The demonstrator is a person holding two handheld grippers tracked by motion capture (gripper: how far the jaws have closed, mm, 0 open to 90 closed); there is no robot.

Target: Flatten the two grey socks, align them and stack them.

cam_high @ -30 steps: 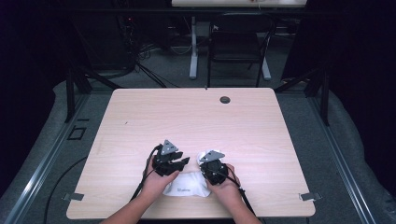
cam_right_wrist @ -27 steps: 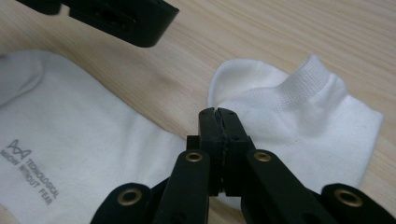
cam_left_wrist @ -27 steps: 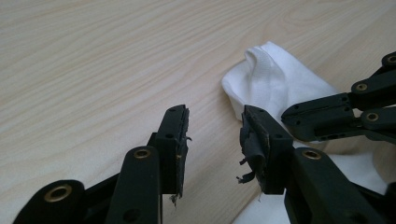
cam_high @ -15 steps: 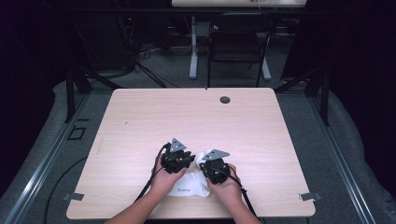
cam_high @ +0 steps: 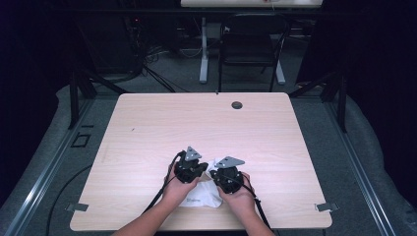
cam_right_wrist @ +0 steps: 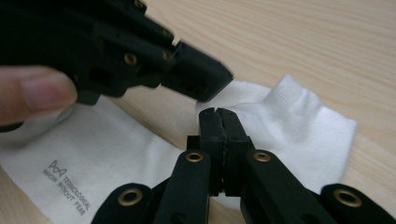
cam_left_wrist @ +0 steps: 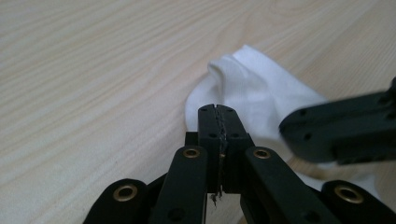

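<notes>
Since a second ago the left gripper (cam_high: pixel 201 168) has slid rightward onto the white sock (cam_high: pixel 200 196) near the table's (cam_high: pixel 147 128) front edge, its jaws just closing to pinch the cuff. The right gripper (cam_right_wrist: pixel 217 113), beside it, is also pressed together on fabric, so both hands, angled inward, seem ready to fold.

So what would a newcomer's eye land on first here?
The white cloth at the near edge of the wooden table, with both black grippers meeting over it. The left gripper has just been closing, and its jaws now pinch the cloth's edge. The right gripper is shut on the cloth too.
</notes>
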